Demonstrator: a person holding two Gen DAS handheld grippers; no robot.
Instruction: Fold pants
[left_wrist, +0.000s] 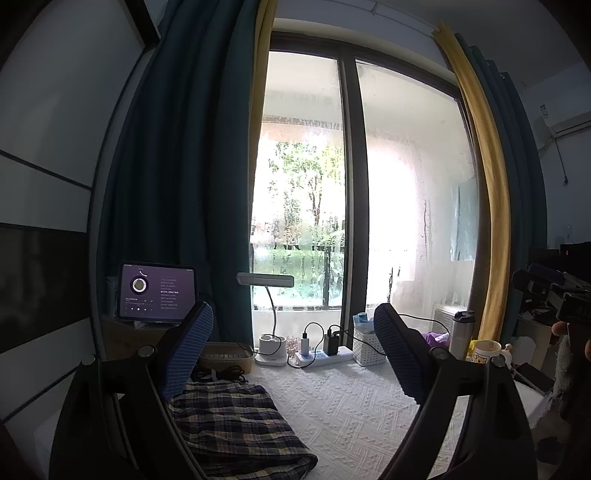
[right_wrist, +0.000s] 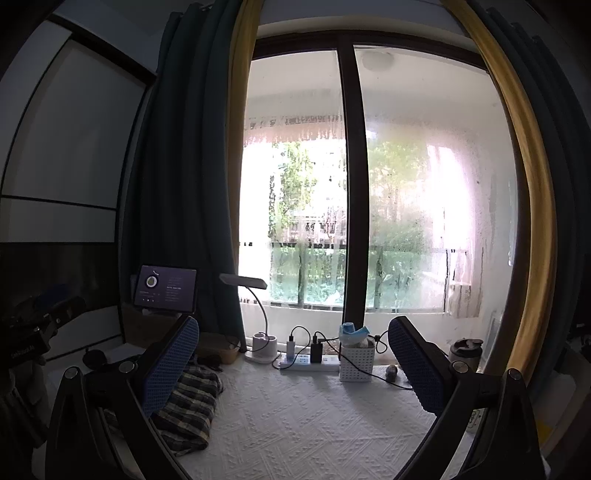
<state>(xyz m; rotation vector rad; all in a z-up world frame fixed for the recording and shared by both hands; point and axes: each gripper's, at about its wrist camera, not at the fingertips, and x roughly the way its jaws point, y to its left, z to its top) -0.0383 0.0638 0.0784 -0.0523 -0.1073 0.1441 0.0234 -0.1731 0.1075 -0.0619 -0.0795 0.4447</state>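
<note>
Both grippers I have up in the air with jaws spread wide and nothing between them: my left gripper (left_wrist: 295, 354) hangs above the table with its blue-padded fingers (left_wrist: 188, 350) well apart, and my right gripper (right_wrist: 293, 362) shows the same wide gap, holding nothing. Below and to the left of both I see the plaid pants (left_wrist: 236, 432), already folded into a compact bundle and lying on the white textured tablecloth (left_wrist: 351, 410); in the right wrist view the pants (right_wrist: 188, 406) sit partly behind the left finger, at the left edge of the cloth. Neither gripper touches them. Farther back along the table's far edge I make out a shallow tan basket (left_wrist: 227, 360), a white desk lamp (left_wrist: 271, 347) with a bent neck, a power strip (left_wrist: 321, 356) with chargers plugged in, and a white perforated bin (left_wrist: 367, 347). At the right stand a tumbler (left_wrist: 461, 332) and a cartoon mug (left_wrist: 487, 350). A tablet (left_wrist: 157, 291) with a lit purple screen stands at the left, against dark teal curtains (left_wrist: 177, 166). Beyond everything, the big window (left_wrist: 351, 177) is bright and streaked with condensation.
</note>
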